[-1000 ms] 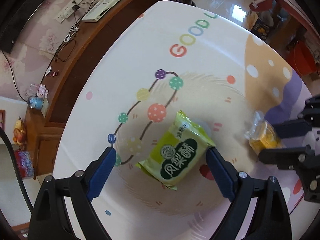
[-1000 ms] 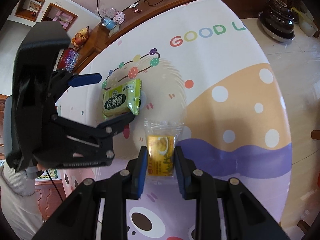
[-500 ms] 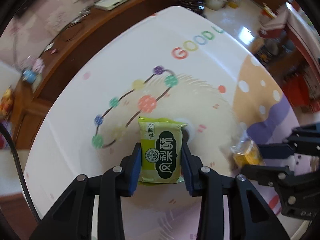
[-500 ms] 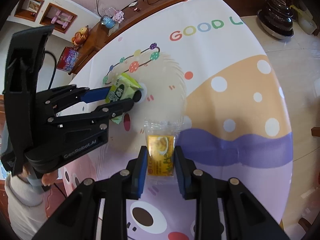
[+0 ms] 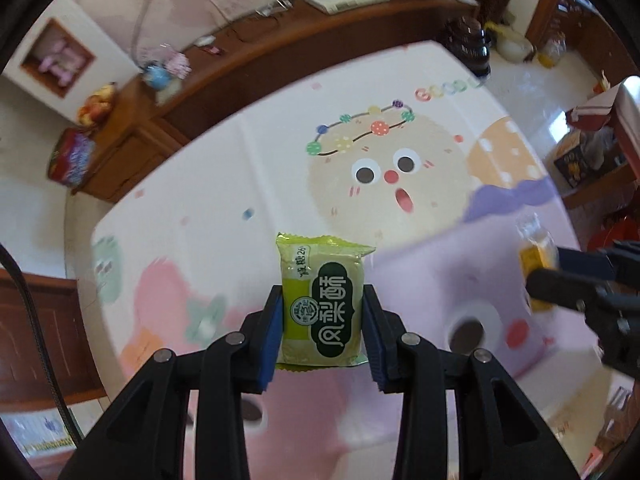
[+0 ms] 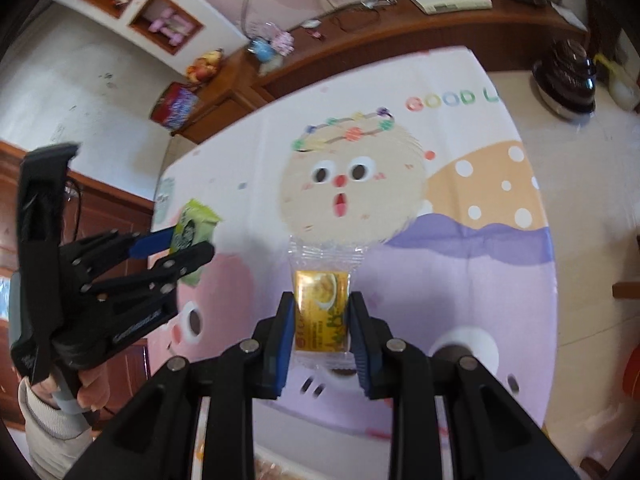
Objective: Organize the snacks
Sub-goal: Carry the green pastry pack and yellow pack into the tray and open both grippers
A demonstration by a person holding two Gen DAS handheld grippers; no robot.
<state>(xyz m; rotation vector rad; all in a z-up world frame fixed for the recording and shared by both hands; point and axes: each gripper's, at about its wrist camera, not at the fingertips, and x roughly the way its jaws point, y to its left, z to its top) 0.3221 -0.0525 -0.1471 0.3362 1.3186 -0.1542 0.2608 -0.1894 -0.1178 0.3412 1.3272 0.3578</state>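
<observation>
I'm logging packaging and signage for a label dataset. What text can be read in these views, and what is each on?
"凤梨酥": green snack packet in the left gripper.
"GOOD L", cut off: cartoon tablecloth.
Print on the yellow snack packet in the right gripper: too blurred.
Lettering on the left gripper's body, right wrist view: too blurred.

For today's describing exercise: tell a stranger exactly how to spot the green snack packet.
Find the cartoon tablecloth with the surprised round face. Above its pink corner, the left tongs hold the green snack packet upright. Unlike the small yellow snack in clear wrap in the right tongs, it is opaque lime green with a dark oval label.
</observation>
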